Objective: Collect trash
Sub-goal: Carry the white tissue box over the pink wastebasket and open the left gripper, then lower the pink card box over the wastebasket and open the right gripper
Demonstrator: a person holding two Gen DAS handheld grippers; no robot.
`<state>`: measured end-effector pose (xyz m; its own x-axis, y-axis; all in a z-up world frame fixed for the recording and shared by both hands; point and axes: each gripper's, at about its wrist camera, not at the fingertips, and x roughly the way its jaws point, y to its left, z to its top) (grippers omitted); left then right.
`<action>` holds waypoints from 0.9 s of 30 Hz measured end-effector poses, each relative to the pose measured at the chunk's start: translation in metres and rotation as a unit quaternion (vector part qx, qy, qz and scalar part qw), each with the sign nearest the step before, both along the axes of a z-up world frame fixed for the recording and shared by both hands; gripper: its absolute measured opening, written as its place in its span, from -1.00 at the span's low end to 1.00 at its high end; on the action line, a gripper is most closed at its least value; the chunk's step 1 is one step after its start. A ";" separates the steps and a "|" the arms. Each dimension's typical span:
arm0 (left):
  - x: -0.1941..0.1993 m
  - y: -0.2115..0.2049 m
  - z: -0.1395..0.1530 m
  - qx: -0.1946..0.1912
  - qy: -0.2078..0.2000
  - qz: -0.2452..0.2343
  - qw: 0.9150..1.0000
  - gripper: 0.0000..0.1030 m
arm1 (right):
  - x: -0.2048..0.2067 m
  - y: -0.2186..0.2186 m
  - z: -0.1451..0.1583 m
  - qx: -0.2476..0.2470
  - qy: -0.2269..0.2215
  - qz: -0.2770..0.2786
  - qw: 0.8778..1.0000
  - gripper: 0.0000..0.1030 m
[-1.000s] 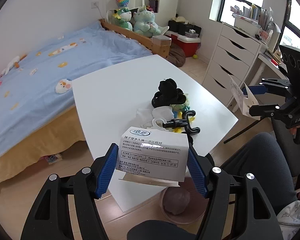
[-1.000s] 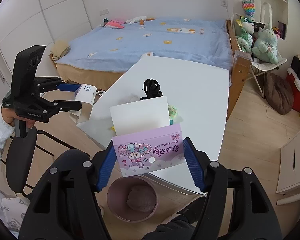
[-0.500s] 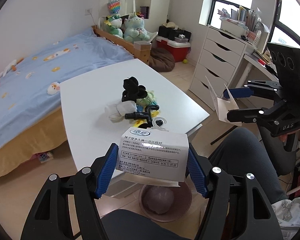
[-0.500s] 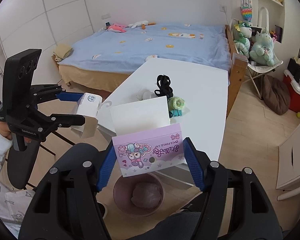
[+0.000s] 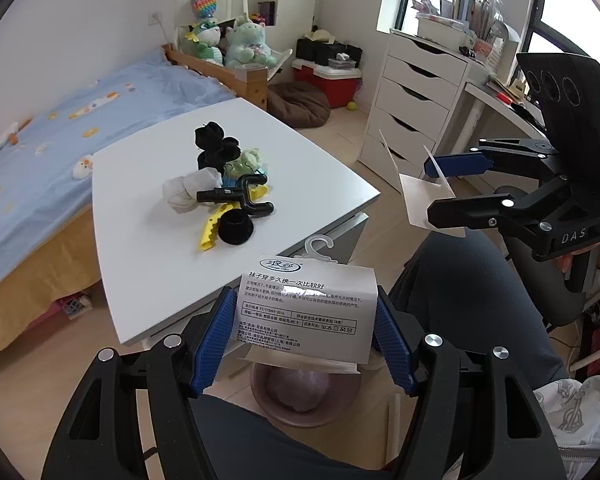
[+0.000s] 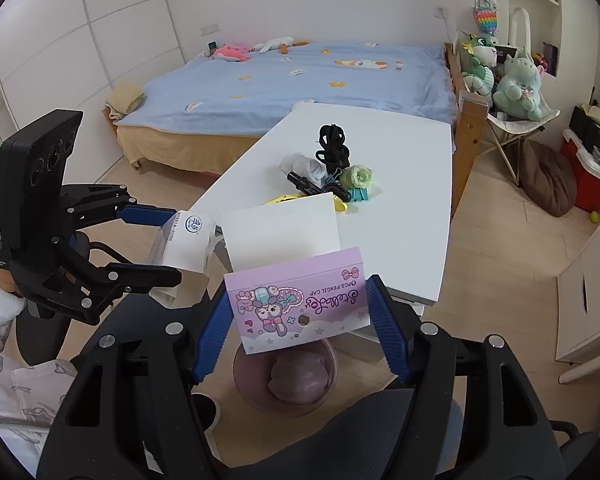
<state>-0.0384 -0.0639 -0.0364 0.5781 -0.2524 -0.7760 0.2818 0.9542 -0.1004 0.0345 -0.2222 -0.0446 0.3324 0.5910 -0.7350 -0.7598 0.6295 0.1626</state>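
My left gripper (image 5: 305, 334) is shut on a white sock package card (image 5: 306, 314) with printed text and a plastic hook, held above a pink trash bin (image 5: 300, 394) on the floor. My right gripper (image 6: 300, 322) is shut on a pink pencil-cap box (image 6: 298, 298) with a white flap, above the same bin (image 6: 286, 378). The right gripper also shows in the left wrist view (image 5: 446, 184), and the left gripper in the right wrist view (image 6: 172, 244).
A white table (image 5: 140, 248) holds a pile of black and white socks, a green scrunchie, a yellow clip and a black handle (image 5: 224, 184). A blue bed (image 6: 292, 80) stands behind. White drawers (image 5: 408, 108) stand right. My legs sit beside the bin.
Both grippers have pulled back from the table with their packages and now hang over the bin by my legs. The table pile has receded in both views.
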 end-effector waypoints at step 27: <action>-0.013 0.010 0.002 0.008 -0.018 0.050 0.999 0.85 | -0.011 0.003 -0.006 -0.002 0.006 0.005 1.000 0.27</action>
